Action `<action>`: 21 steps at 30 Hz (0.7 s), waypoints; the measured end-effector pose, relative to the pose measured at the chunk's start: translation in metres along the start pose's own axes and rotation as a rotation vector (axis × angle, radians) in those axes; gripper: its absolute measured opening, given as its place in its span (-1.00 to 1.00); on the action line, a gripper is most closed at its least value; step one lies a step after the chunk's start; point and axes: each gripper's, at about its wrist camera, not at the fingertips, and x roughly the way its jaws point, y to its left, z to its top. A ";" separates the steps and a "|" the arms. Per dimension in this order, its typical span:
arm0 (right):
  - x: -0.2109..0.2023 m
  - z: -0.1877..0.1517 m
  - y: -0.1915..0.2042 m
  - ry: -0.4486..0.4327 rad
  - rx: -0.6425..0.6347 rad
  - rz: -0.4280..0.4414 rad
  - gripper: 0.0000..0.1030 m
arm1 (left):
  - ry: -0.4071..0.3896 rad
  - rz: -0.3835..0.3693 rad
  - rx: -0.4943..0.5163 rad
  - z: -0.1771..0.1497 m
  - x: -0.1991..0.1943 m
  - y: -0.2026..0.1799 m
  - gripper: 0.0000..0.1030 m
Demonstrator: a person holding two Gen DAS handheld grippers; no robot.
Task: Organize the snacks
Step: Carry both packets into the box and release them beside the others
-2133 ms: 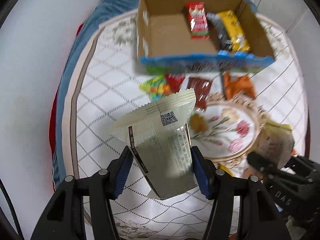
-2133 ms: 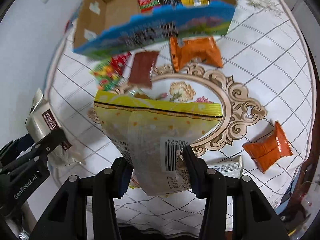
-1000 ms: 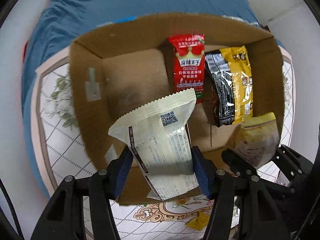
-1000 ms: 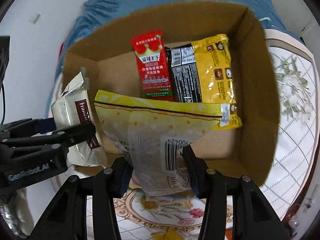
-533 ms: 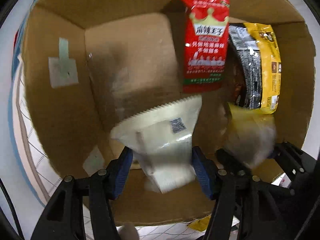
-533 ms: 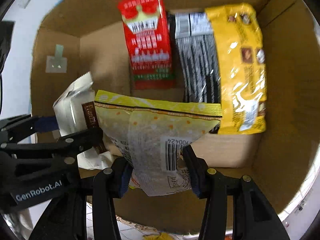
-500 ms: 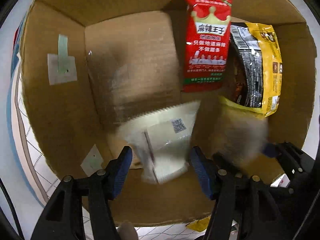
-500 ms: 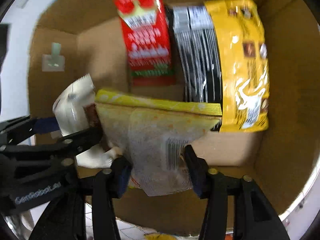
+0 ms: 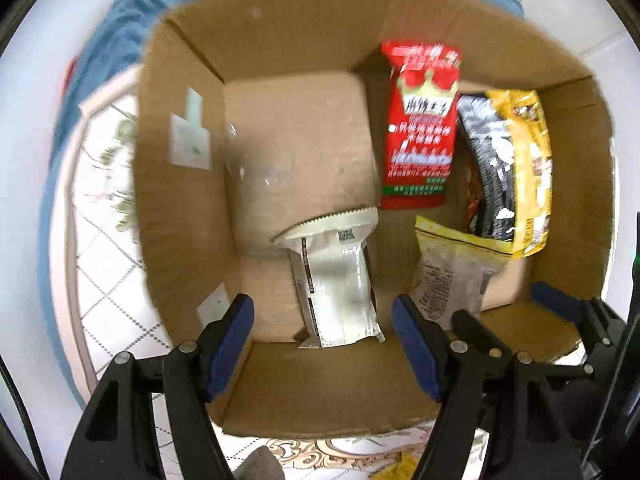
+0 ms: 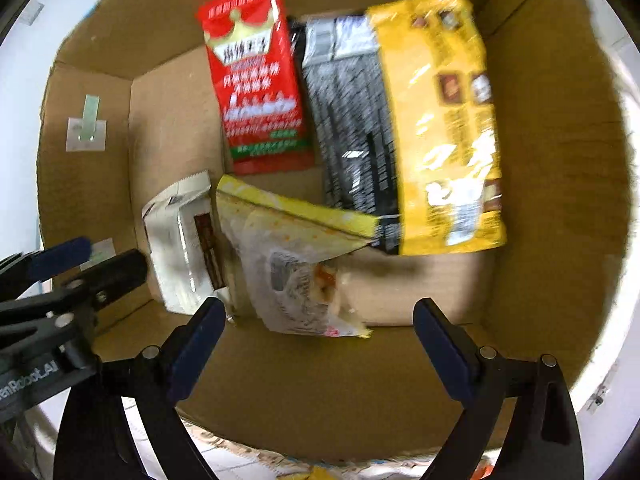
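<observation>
step: dropping snacks into cardboard box [image 9: 180,200] | left gripper [image 9: 322,344] jaws just opened – white packet [image 9: 336,284] loose at 6 o'clock | right gripper [image 10: 316,336] likewise spread – pale yellow bag [image 10: 288,264] released beside it | next: lift clear, fetch remaining table snacks

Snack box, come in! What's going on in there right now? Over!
Left claw and right claw open, just released. White packet and yellow packet lying in cardboard box. Nothing in the way.
</observation>
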 end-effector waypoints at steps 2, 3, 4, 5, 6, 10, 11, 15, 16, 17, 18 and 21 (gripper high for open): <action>-0.013 -0.008 -0.005 -0.057 -0.009 -0.040 0.88 | -0.050 0.007 -0.008 -0.012 -0.012 -0.002 0.36; -0.018 -0.012 -0.006 -0.077 -0.010 -0.049 0.88 | -0.074 0.007 -0.009 -0.017 -0.019 -0.003 0.36; -0.024 -0.016 -0.008 -0.102 -0.011 -0.059 0.88 | -0.092 0.009 -0.010 -0.020 -0.024 -0.004 0.36; -0.030 -0.019 -0.008 -0.119 -0.010 -0.064 0.88 | -0.122 0.015 -0.010 -0.028 -0.033 -0.006 0.36; -0.038 -0.023 -0.010 -0.141 -0.007 -0.068 0.88 | -0.142 0.020 -0.009 -0.032 -0.040 -0.006 0.36; -0.070 -0.048 -0.010 -0.249 -0.039 -0.119 0.92 | -0.240 0.026 -0.016 -0.029 -0.071 -0.016 0.36; -0.080 -0.055 -0.009 -0.279 -0.048 -0.136 0.92 | -0.267 0.030 -0.018 -0.036 -0.081 -0.017 0.36; -0.112 -0.066 -0.002 -0.367 -0.052 -0.159 0.93 | -0.362 0.017 -0.034 -0.053 -0.110 -0.014 0.87; -0.121 -0.071 -0.002 -0.384 -0.046 -0.156 0.93 | -0.380 0.012 -0.039 -0.056 -0.118 -0.012 0.89; -0.129 -0.075 0.000 -0.401 -0.043 -0.156 0.93 | -0.399 0.017 -0.048 -0.062 -0.127 -0.010 0.89; -0.137 -0.078 0.002 -0.415 -0.041 -0.156 0.93 | -0.416 0.021 -0.051 -0.067 -0.134 -0.010 0.89; -0.151 -0.092 0.006 -0.455 -0.035 -0.147 0.94 | -0.453 0.020 -0.057 -0.080 -0.149 -0.010 0.90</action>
